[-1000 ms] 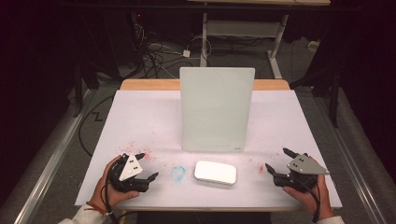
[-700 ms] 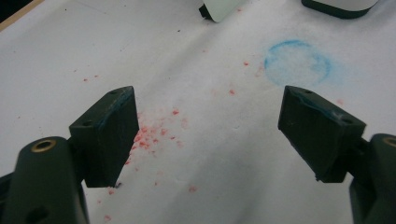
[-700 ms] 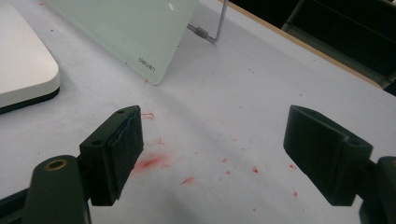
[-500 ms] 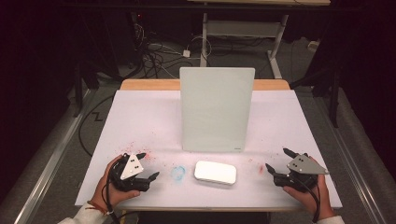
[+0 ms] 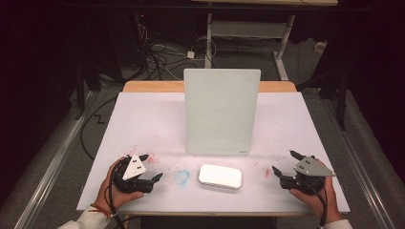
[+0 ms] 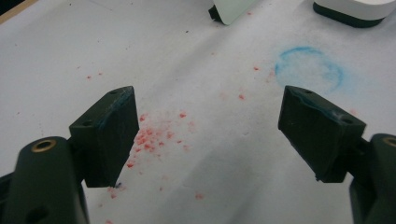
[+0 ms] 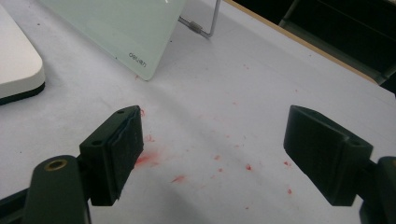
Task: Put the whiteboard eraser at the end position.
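White eraser block (image 6: 357, 10) beyond the jaws of the left gripper: cut off by top edge. Upright glass board (image 7: 116, 28) ahead-left of the jaws of the right gripper: cropped at top, its small printed mark barely legible.

Very little has changed in the last second. Your left gripper (image 5: 154, 180) has made only a tiny shift. In the high view, its grey plate (image 5: 135, 166) dipped a shade towards you half a second ago and now sits a touch farther out over the bench (image 5: 143, 124). The wrist behind it has turned slightly. Any drift of your right gripper (image 5: 282, 161) is too small to tell.
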{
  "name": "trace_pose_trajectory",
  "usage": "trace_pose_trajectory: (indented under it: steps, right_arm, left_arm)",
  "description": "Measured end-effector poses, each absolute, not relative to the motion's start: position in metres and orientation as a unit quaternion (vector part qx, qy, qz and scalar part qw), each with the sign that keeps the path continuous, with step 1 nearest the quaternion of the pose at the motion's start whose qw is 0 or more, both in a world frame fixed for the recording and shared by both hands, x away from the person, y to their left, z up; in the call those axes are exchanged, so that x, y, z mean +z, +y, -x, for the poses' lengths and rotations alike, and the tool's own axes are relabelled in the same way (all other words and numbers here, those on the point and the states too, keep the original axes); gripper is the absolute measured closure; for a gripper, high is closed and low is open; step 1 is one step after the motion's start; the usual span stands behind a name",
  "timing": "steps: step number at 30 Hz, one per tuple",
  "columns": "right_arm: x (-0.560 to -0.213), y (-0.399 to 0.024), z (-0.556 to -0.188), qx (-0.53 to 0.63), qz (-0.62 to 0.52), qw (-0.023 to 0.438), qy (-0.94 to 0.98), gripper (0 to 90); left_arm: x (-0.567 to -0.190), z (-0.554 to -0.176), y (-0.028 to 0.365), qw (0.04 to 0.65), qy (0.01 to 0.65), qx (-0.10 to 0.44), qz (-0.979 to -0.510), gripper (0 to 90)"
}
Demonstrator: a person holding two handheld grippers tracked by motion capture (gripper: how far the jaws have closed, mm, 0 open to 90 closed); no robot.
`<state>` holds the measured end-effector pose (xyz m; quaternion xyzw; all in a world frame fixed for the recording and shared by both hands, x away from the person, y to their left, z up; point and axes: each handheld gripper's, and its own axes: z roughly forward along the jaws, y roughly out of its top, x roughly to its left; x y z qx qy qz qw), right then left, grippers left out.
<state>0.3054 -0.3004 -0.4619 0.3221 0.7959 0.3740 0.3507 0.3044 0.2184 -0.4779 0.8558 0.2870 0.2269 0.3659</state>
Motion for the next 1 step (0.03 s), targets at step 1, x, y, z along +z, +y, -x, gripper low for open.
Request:
trace_pose_trajectory:
  steps: [1]
  right_arm:
    - [-0.4617,-0.3004,-0.3053,0.372,-0.322,0.353,0.796,20.6]
  left_arm:
    - [-0.478,-0.3049,0.2186,0.368,0.29,0.226,-0.854,19.4]
